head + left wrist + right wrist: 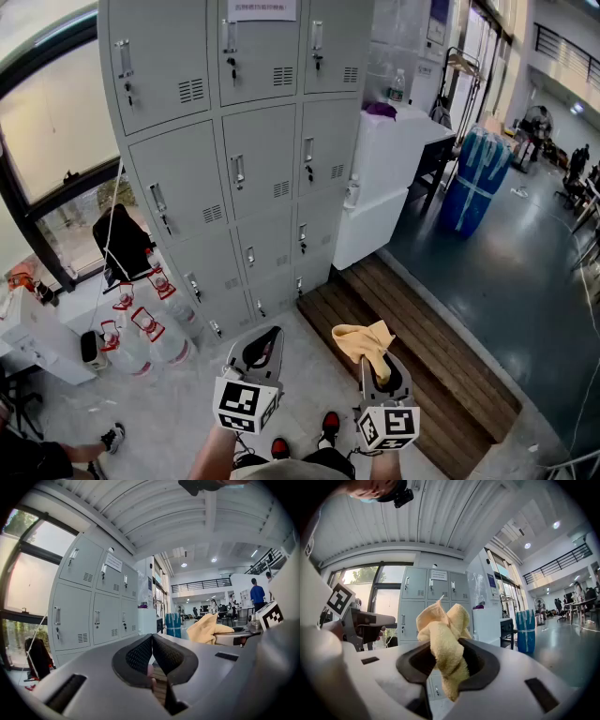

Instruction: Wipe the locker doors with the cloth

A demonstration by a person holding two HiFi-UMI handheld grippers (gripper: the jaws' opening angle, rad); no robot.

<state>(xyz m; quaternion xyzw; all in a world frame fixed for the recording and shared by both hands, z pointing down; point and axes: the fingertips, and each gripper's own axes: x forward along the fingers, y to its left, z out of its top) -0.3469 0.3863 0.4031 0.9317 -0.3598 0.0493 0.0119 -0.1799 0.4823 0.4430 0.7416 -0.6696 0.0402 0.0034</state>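
A grey bank of lockers (246,141) stands ahead, its doors shut, each with a handle and vent; it also shows in the left gripper view as lockers (93,606) and in the right gripper view as lockers (426,602). My right gripper (375,361) is shut on a yellow cloth (364,339), which bunches up above the jaws as cloth (442,639). My left gripper (263,345) is shut with nothing in it, its pads (140,656) pressed together. Both grippers hang low, well short of the lockers.
A white cabinet (389,178) stands right of the lockers, with a bottle (397,86) on top. A blue barrel (476,178) is farther right. Water jugs (141,333) and a black bag (122,242) lie at lower left. A wooden platform (412,356) runs along the floor.
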